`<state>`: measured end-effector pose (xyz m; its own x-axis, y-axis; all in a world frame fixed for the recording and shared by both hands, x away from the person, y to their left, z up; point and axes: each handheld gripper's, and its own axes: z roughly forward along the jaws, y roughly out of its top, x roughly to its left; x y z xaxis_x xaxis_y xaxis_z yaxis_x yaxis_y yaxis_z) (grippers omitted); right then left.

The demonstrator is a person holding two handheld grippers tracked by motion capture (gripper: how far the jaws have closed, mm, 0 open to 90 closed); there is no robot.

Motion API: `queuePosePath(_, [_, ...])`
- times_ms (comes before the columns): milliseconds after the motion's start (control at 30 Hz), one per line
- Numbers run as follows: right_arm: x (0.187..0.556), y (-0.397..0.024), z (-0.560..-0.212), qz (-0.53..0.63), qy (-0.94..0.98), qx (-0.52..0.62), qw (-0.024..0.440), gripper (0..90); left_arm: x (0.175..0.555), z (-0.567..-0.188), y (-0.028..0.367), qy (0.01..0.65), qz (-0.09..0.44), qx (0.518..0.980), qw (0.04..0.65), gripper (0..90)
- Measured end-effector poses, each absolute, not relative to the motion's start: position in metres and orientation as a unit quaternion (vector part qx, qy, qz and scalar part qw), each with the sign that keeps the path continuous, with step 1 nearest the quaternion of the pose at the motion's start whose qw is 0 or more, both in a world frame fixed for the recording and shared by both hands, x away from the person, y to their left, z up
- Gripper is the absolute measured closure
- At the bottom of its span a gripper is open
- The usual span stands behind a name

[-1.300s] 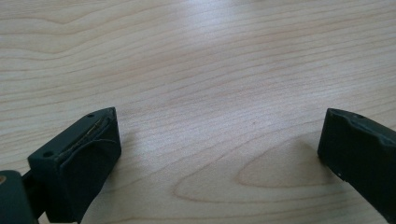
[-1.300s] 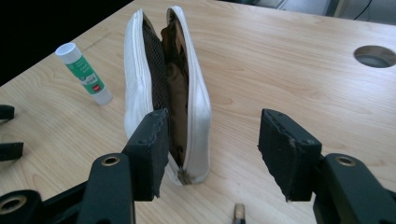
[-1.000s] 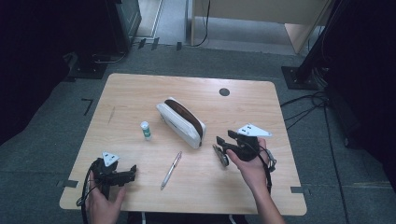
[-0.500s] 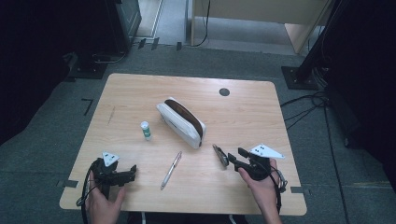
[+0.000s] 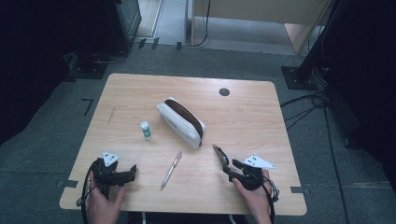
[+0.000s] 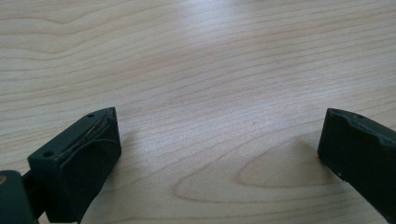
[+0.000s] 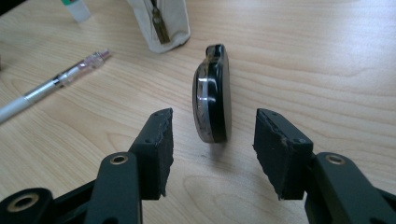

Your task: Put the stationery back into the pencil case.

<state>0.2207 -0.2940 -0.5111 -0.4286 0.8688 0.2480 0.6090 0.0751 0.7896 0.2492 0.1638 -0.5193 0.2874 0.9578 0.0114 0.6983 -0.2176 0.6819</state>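
Since the earlier frames the right gripper (image 5: 227,164) has dropped from beside the pencil case (image 5: 182,122) toward the near edge of the table (image 5: 140,91) and drawn back toward the person; a second ago the dark oblong object (image 5: 220,154) sat between or right against its jaws, now it lies clear ahead of them on the wood. The jaws have narrowed only slightly over that second and then held. In the right gripper view the jaws stand partly apart with nothing pressed between them; the object (image 7: 212,95), black with a silvery band along its edge, lies lengthwise just beyond the fingertips, lined up with the gap, slightly nearer the left pad, touching neither. Past the object's far end stands the zipper end of the pencil case (image 7: 161,21); a pen (image 7: 56,81) lies well off to the gripper's left, and a small white-and-green tube (image 7: 77,8) beyond that. The left gripper (image 5: 127,172) has not shifted: it rests low at the near left of the table, jaws wide apart over bare wood, holding nothing (image 6: 219,140). The pen (image 5: 171,170) lies between the two grippers, near neither.
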Motion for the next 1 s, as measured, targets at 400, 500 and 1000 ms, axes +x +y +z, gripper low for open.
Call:
queuePosePath(400, [0.23,-0.282,-0.52,0.41,0.731,0.52,0.168,57.7,0.249,-0.519,0.164,0.554,0.223,0.748,0.291,0.0])
queuePosePath(500, [0.232,-0.282,-0.521,0.402,0.729,0.527,0.173,69.3,0.249,-0.519,0.164,0.554,0.223,0.748,0.291,0.0])
queuePosePath(1000, [0.228,-0.287,-0.487,0.444,0.72,0.495,0.201,73.8,0.249,-0.519,0.164,0.553,0.223,0.748,0.291,0.0])
